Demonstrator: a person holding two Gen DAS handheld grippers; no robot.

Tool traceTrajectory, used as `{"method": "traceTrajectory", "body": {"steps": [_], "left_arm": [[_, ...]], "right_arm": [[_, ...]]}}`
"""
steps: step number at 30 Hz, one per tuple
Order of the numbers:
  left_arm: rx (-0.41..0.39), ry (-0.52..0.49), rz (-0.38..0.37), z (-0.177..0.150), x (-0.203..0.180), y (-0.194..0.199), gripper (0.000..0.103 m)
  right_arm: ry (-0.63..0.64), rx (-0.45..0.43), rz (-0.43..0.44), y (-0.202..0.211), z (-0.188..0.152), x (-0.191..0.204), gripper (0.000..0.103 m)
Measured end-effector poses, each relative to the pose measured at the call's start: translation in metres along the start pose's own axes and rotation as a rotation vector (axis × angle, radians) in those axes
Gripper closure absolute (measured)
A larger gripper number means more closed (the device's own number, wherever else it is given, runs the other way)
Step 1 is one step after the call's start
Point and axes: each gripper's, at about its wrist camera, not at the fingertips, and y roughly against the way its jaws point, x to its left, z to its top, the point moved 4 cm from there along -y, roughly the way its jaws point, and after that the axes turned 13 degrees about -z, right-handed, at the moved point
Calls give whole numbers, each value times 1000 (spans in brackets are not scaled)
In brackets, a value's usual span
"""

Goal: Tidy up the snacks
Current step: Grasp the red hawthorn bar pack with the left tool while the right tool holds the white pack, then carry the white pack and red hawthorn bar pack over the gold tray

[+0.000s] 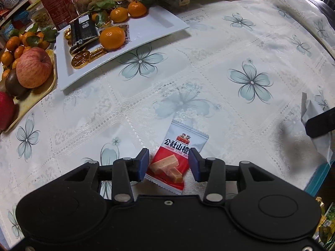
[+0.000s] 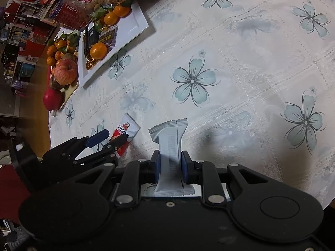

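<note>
A red and white hawthorn snack packet (image 1: 178,154) lies flat on the flowered tablecloth. My left gripper (image 1: 169,161) is open, its blue pads on either side of the packet's lower half, down at the cloth. In the right wrist view the same packet (image 2: 125,135) lies between the left gripper's fingers (image 2: 100,136). My right gripper (image 2: 170,163) is shut on a grey-white snack packet (image 2: 169,144), held above the table. That packet also shows at the right edge of the left wrist view (image 1: 314,115). The white rectangular plate (image 1: 155,21) holds snacks and tangerines.
On the white plate (image 2: 134,25) lie a black packet (image 1: 83,31), gold chocolate coins (image 1: 88,57) and tangerines (image 1: 112,37). A yellow tray (image 1: 37,98) at the left holds an apple (image 1: 33,68), a kiwi and small oranges. Red tins and jars stand behind. The table's edge is at the right (image 1: 320,177).
</note>
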Motion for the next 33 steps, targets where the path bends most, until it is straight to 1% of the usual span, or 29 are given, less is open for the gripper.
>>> {"method": "traceTrajectory", "body": {"steps": [3, 5, 10, 14, 17, 21, 22, 23, 24, 25, 29, 31, 33], "left_arm": [[14, 4, -12, -1, -1, -3, 51], [21, 4, -3, -2, -1, -6, 48], [22, 29, 11, 0, -2, -12, 47], [16, 81, -8, 4, 1, -14, 46], [9, 126, -18, 6, 1, -16, 42], [9, 161, 8, 8, -1, -17, 42], [7, 179, 18, 8, 0, -17, 43], [6, 204, 31, 9, 2, -16, 48], [5, 231, 38, 10, 4, -15, 56], [7, 270, 48, 11, 8, -14, 59], [17, 438, -17, 9, 21, -8, 61], [13, 485, -39, 8, 22, -4, 61], [6, 522, -46, 7, 21, 2, 61]], "right_arm": [[4, 3, -4, -2, -1, 2, 81], [5, 5, -6, -3, -1, 2, 81], [14, 4, -9, -4, -1, 3, 81], [22, 4, -15, -5, -2, 5, 81], [24, 7, -23, -8, -2, 5, 81], [36, 3, -40, -10, -2, 8, 81], [41, 2, -44, -11, -3, 9, 81], [45, 0, -48, -11, -3, 9, 81], [47, -1, -54, -12, -3, 9, 81], [49, -2, -60, -13, -3, 8, 81], [55, -11, -86, -16, -3, 7, 81], [58, -16, -98, -17, -3, 6, 81], [59, -17, -101, -18, -2, 5, 81]]}}
